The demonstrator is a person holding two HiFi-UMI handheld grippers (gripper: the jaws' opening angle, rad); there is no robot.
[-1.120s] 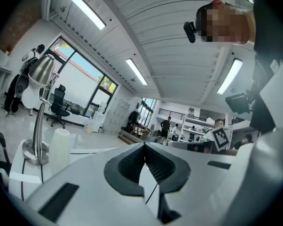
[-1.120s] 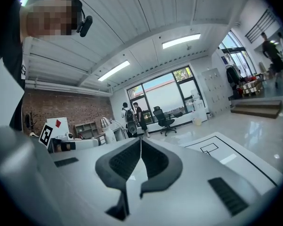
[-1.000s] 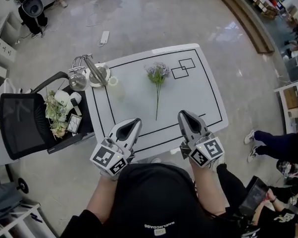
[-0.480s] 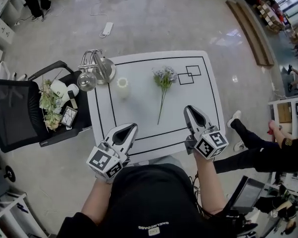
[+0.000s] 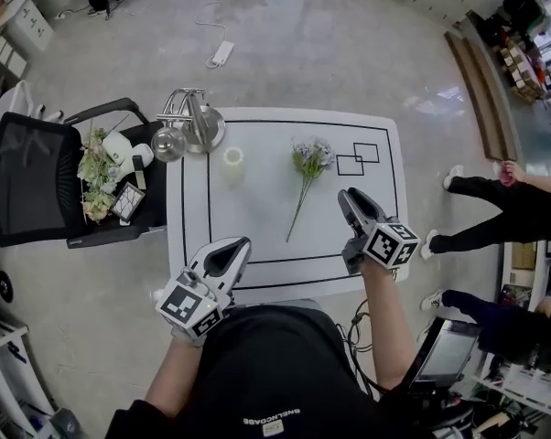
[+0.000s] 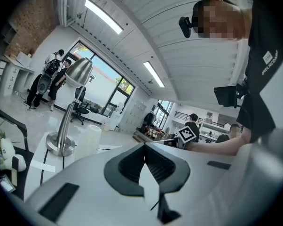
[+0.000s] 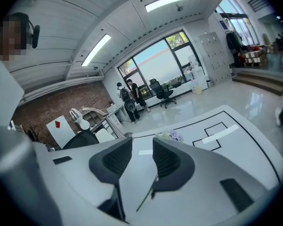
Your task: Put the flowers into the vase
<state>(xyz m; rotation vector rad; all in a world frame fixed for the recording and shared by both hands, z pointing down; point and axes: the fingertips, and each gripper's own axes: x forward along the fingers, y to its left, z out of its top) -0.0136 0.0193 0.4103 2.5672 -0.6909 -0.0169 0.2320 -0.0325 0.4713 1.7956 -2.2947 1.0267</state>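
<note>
A purple flower [image 5: 310, 157] lies on the white table [image 5: 257, 144], its green stem running toward me. The vase [image 5: 232, 165], a pale translucent cylinder, stands upright left of the flower near the lamp. My right gripper [image 5: 346, 196] hovers over the table right of the stem's lower end. Its jaws are opening, with nothing between them. In the right gripper view the right gripper [image 7: 142, 142] shows a clear gap, with the flower [image 7: 173, 136] ahead. My left gripper [image 5: 236, 244] stays at the near table edge. The left gripper [image 6: 144, 146] is shut and empty, with the vase [image 6: 90, 138] ahead.
A chrome desk lamp [image 5: 191, 124] stands at the table's far left corner. A black chair [image 5: 37, 181] left of the table carries more flowers [image 5: 94, 176] and small items. Two outlined squares [image 5: 358, 158] mark the table's far right. A person's legs [image 5: 481, 213] are right of the table.
My right gripper has moved forward over the table, beside the flower stem, and its jaws have parted. The left gripper has hardly moved. The head view has shifted.
</note>
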